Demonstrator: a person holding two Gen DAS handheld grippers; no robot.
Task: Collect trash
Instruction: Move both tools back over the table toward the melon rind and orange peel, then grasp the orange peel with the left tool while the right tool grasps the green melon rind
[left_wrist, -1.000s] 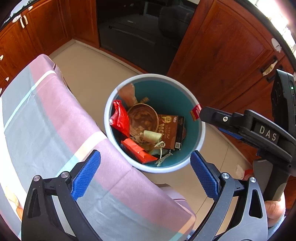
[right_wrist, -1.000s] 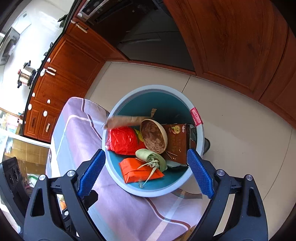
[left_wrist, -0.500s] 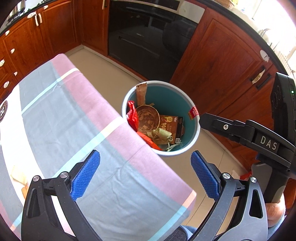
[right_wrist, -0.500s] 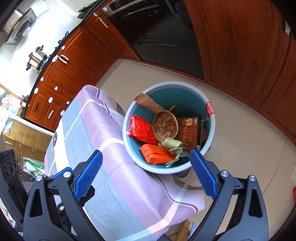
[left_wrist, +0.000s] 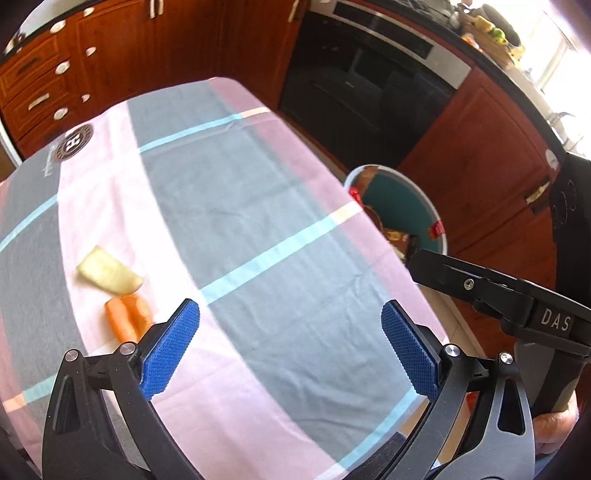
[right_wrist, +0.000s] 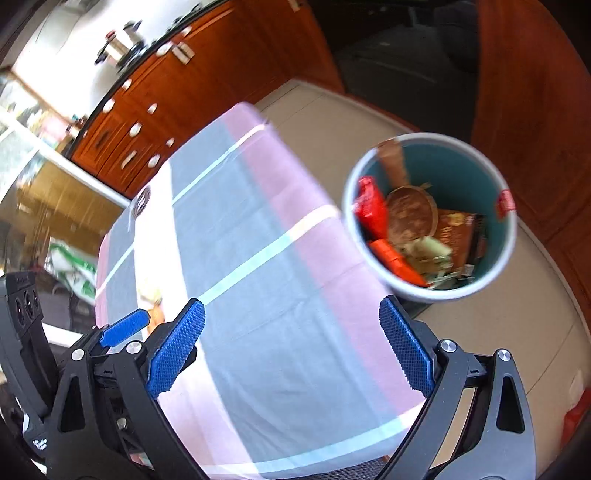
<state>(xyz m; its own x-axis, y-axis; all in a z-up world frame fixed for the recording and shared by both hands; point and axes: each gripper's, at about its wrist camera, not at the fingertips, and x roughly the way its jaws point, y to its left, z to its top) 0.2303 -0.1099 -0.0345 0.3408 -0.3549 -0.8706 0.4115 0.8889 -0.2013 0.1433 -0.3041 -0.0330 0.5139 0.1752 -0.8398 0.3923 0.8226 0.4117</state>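
Note:
A round bin (right_wrist: 498, 266) with a white rim and teal inside stands on the floor past the table's far corner, holding red wrappers, a brown bowl and a brown box. In the left wrist view the bin (left_wrist: 417, 195) is half hidden by the table edge. On the checked cloth lie a pale peel piece (left_wrist: 109, 275) and two orange carrot pieces (left_wrist: 127, 319), just left of my left gripper (left_wrist: 290, 350). That gripper is open and empty above the cloth. My right gripper (right_wrist: 291, 349) is also open and empty over the table.
The table (left_wrist: 258, 221) carries a pink, grey and blue checked cloth. Wooden cabinets (left_wrist: 491, 177) and a dark oven (left_wrist: 365, 92) ring the room. The right gripper's body (left_wrist: 517, 302) reaches in at the left view's right side, a hand below it.
Both grippers have pulled back from above the bin and now hang over the table. The peel and carrot pieces have come into the left view. Both stayed open.

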